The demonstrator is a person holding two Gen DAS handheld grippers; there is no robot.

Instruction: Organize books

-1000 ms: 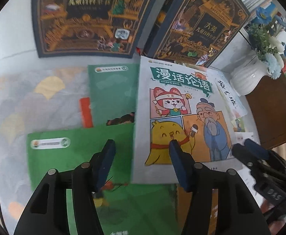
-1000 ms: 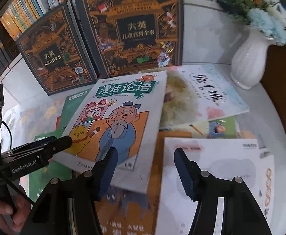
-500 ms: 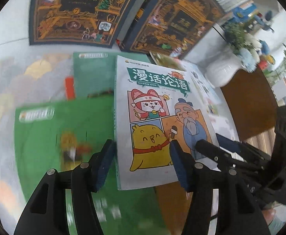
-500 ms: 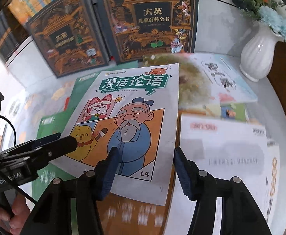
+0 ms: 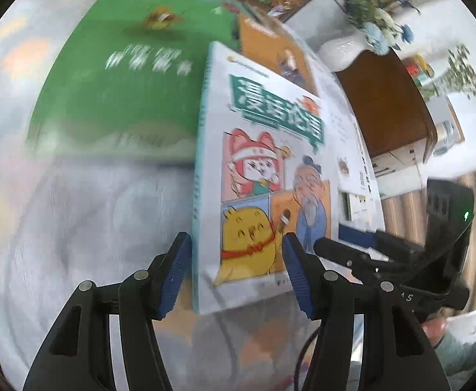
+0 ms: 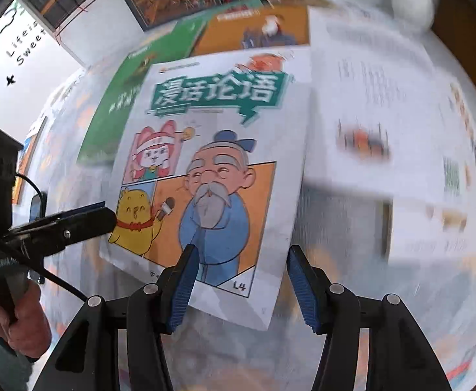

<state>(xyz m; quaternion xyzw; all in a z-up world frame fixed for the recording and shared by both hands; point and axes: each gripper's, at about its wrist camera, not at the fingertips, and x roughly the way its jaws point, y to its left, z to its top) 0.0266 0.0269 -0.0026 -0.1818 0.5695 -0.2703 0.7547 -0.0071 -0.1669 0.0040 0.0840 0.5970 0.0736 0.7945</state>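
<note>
Left wrist view: both the left gripper (image 5: 236,270) and right gripper (image 6: 243,288) clamped the comic book (image 5: 270,176) by its near edge.

Both wrist cameras ride just behind their tongs, looking steeply down and close over the desk (image 5: 59,244). The left view faces in from the left, the right view from the right, and both share the cartoon-cover book (image 5: 264,179) (image 6: 212,176).

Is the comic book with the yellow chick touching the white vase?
Apart: the left wrist view shows other books between the comic book and the vase.
</note>
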